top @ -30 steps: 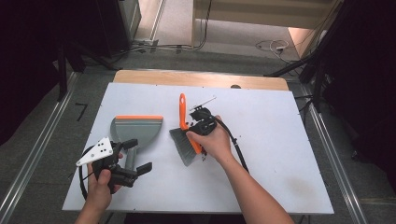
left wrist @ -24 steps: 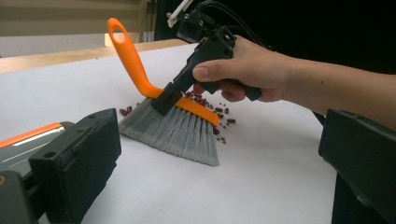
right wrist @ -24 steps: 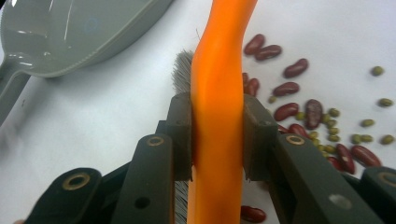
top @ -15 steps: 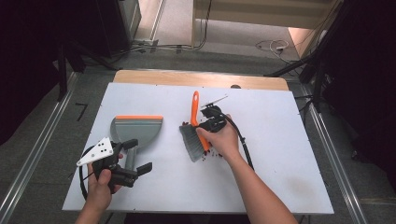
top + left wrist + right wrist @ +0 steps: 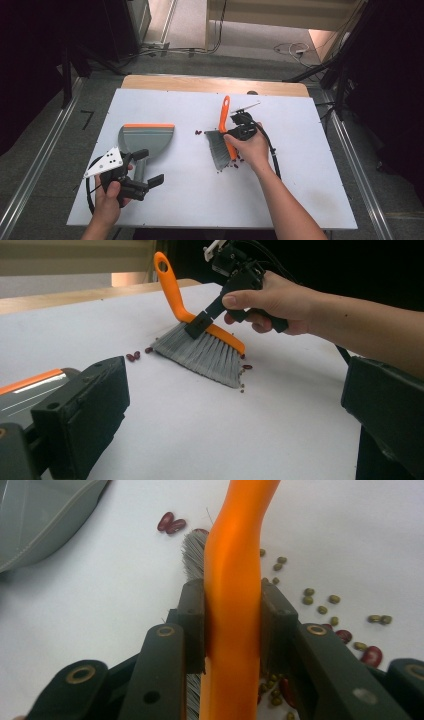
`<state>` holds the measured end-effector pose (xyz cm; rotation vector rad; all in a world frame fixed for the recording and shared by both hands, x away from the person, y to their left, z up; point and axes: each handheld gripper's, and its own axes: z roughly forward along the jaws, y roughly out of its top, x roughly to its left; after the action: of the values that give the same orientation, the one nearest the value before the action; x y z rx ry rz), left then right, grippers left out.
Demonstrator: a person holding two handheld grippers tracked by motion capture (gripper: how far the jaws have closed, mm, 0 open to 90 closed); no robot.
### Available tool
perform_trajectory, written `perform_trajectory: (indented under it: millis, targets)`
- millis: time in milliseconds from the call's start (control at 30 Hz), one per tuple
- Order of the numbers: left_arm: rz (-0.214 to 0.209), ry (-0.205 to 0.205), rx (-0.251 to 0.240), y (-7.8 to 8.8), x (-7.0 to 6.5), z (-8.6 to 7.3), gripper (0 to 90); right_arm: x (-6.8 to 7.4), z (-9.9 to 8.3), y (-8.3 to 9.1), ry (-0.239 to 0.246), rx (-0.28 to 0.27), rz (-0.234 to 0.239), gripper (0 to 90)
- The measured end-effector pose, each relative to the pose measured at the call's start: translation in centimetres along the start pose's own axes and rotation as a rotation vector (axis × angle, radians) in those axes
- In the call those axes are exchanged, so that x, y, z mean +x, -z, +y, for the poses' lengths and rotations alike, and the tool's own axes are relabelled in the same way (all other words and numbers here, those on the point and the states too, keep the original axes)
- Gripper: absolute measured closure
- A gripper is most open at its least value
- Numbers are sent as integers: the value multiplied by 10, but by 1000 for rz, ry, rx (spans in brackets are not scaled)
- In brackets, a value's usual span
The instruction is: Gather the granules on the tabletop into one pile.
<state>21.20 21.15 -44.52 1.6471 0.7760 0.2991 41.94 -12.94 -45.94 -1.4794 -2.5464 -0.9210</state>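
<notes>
A hand brush with an orange handle (image 5: 225, 117) and grey bristles (image 5: 218, 149) stands on the white table (image 5: 300, 165), bristles down. My right gripper (image 5: 233, 137) is shut on the orange handle (image 5: 234, 575) just above the bristles, both pads pressing its sides. Red beans (image 5: 171, 522) and small green beans (image 5: 320, 600) lie scattered around the brush. A grey dustpan with an orange lip (image 5: 147, 138) lies at the left. My left gripper (image 5: 150, 166) is held low just in front of the dustpan, open, nothing between its jaws.
A couple of red beans (image 5: 198, 132) lie between dustpan and brush, more beans (image 5: 235, 165) by the bristles' near end. A black cable (image 5: 272, 155) trails from the right gripper. A wooden strip (image 5: 210, 82) borders the table's far edge.
The right gripper has carried the brush to the right across the table, leaving a couple of red beans behind at its left. The left gripper has stayed where it was.
</notes>
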Motion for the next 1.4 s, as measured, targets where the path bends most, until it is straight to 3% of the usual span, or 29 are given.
perform_trajectory:
  millis: [233, 433, 500, 600, 633, 667, 800, 833, 1000, 1200, 1400]
  targets:
    - [0, 2, 5, -2, 1, 0, 3, 5, 1, 10, -37, -69, 125, 683]
    - [-4, 0, 11, -5, 1, 0, 3, 22, 12, 8, -38, -88, 174, 685]
    - [-7, -1, 12, -5, 0, 0, 3, 34, 22, -5, -43, -80, 175, 686]
    - [-8, -1, 9, -4, -1, 0, 3, 38, 27, -15, -62, -75, 179, 686]
    - [-10, -1, 9, -4, -1, 0, 3, 38, 30, -20, -74, -76, 189, 686]
    - [-9, 1, 5, -4, 0, 0, 3, 38, 37, -27, -119, -74, 223, 686]
    - [-11, 9, 3, -3, 1, -1, 3, 40, 46, -37, -131, -56, 195, 686]
    - [-12, 9, 3, -3, 1, -1, 3, 36, 50, -43, -143, -45, 172, 685]
    - [-15, 10, 4, -3, 1, -1, 3, 24, 49, -50, -183, -25, 160, 681]
    - [-18, 9, 11, -5, -1, -1, 3, 16, 46, -46, -202, -2, 121, 676]
    - [-13, 8, 15, -5, -1, -2, 3, -4, 38, -34, -247, 3, 92, 673]
